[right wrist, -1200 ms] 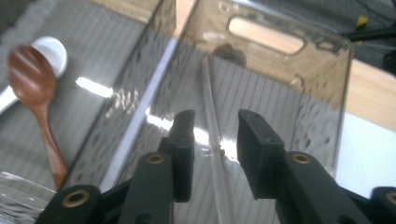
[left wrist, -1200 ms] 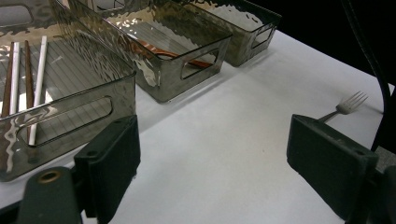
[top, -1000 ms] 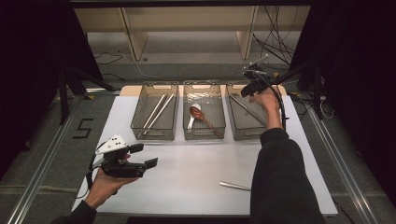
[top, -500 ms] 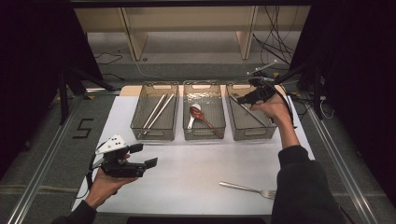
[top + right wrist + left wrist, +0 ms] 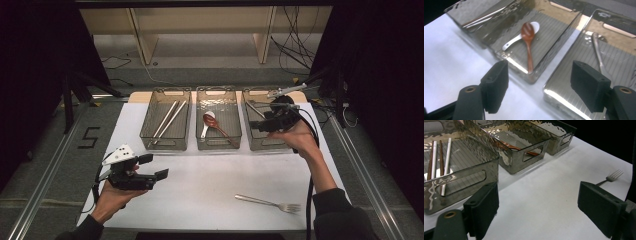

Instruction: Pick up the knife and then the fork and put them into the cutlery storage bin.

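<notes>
Three clear bins stand in a row at the back of the white mat [image 5: 210, 185]. The left bin [image 5: 150, 135] holds chopsticks [image 5: 167, 119] [image 5: 439, 162]. A brown wooden spoon [image 5: 216, 125] [image 5: 528, 42] and a white spoon [image 5: 517, 39] lie in the middle bin [image 5: 219, 145]. In the right bin [image 5: 272, 145] lies a metal utensil [image 5: 597, 51]. My right gripper [image 5: 260, 122] [image 5: 542, 85] hovers open over that bin's left side, nothing between its jaws. My left gripper [image 5: 154, 166] [image 5: 540, 202] is open and empty above the mat's near left. A metal fork [image 5: 267, 202] [image 5: 610, 177] lies near the front right.
Dark floor and metal rails [image 5: 45, 200] flank the mat. Cables [image 5: 295, 45] and wooden shelf legs [image 5: 142, 40] stand behind the bins. A "5" marking [image 5: 90, 137] sits on the floor to the left.
My right gripper has drawn back from the far end of the right bin toward its near side, and the forearm has swung right, uncovering the fork. The left gripper has not moved.
</notes>
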Demonstrator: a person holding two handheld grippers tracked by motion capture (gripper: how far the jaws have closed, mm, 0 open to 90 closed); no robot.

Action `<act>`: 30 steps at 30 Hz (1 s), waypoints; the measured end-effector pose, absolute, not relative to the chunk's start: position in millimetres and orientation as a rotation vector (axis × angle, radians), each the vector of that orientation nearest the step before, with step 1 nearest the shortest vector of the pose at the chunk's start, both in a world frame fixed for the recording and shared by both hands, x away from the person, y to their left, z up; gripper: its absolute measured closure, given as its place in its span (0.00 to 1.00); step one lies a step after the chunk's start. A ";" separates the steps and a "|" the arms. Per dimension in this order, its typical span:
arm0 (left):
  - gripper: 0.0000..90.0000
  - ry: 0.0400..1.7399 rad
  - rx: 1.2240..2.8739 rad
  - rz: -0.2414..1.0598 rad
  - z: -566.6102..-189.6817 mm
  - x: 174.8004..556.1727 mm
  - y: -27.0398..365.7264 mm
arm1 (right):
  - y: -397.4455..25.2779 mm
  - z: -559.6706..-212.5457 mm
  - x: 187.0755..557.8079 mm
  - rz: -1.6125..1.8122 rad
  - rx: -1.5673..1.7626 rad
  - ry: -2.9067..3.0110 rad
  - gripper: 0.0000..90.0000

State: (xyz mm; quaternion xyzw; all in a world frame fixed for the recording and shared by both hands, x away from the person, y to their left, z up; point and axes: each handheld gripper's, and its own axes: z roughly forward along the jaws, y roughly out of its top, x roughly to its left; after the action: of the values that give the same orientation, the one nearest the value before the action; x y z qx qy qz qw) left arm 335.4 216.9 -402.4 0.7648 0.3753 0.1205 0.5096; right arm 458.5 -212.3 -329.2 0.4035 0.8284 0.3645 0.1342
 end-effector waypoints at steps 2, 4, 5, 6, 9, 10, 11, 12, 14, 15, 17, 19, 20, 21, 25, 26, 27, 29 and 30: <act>0.19 0.905 1.841 0.291 -402.6 335.4 216.7 | -212.4 -331.4 450.5 1.066 1.154 2.410 0.34; 0.19 0.905 1.842 0.291 -402.7 335.4 216.7 | -212.2 -333.3 442.3 1.083 1.135 2.415 0.34; 0.19 0.905 1.841 0.290 -402.7 335.5 216.7 | -212.0 -334.0 438.2 1.088 1.125 2.417 0.34; 0.19 0.905 1.840 0.290 -402.8 335.5 216.7 | -211.6 -334.5 434.0 1.096 1.123 2.422 0.34; 0.18 0.905 1.837 0.290 -402.8 335.4 216.6 | -210.3 -336.9 423.5 1.109 1.098 2.433 0.33; 0.18 0.906 1.837 0.290 -402.8 335.4 216.7 | -209.5 -337.9 420.6 1.112 1.092 2.435 0.33; 0.18 0.906 1.837 0.290 -402.7 335.3 216.8 | -208.7 -338.9 417.7 1.116 1.086 2.437 0.33; 0.18 0.906 1.839 0.289 -402.6 335.2 216.9 | -208.0 -339.9 415.1 1.124 1.081 2.442 0.32; 0.18 0.906 1.838 0.290 -402.5 335.3 217.0 | -206.5 -342.2 410.7 1.130 1.072 2.447 0.32; 0.18 0.906 1.838 0.290 -402.4 335.2 217.0 | -206.0 -343.4 409.1 1.129 1.068 2.451 0.32; 0.18 0.905 1.838 0.290 -402.5 335.2 217.0 | -205.4 -345.5 405.9 1.129 1.065 2.461 0.31; 0.18 0.905 1.838 0.290 -402.7 335.3 217.2 | -205.3 -347.6 402.9 1.130 1.060 2.468 0.31; 0.18 0.905 1.838 0.289 -402.8 335.4 217.3 | -205.2 -348.7 401.4 1.128 1.056 2.475 0.31; 0.18 0.905 1.839 0.289 -402.8 335.5 217.3 | -204.9 -349.5 399.6 1.120 1.054 2.478 0.31; 0.18 0.905 1.837 0.288 -402.7 335.2 217.2 | -205.3 -353.6 393.2 1.111 1.046 2.498 0.31; 0.18 0.904 1.837 0.288 -402.8 335.2 217.1 | -205.4 -355.0 391.8 1.108 1.046 2.503 0.31; 0.18 0.905 1.837 0.288 -402.8 335.2 216.9 | -205.5 -356.5 390.4 1.105 1.050 2.507 0.31; 0.18 0.904 1.838 0.289 -402.7 335.1 216.8 | -205.7 -359.6 388.1 1.094 1.046 2.520 0.30; 0.18 0.904 1.839 0.289 -402.6 335.0 216.8 | -205.7 -361.0 386.9 1.093 1.049 2.525 0.30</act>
State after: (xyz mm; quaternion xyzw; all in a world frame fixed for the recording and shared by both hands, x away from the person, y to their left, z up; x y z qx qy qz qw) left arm 335.0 216.8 -402.6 0.7639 0.3755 0.1202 0.5109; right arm 386.9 -205.7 -361.0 0.3546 0.8533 0.3693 0.0986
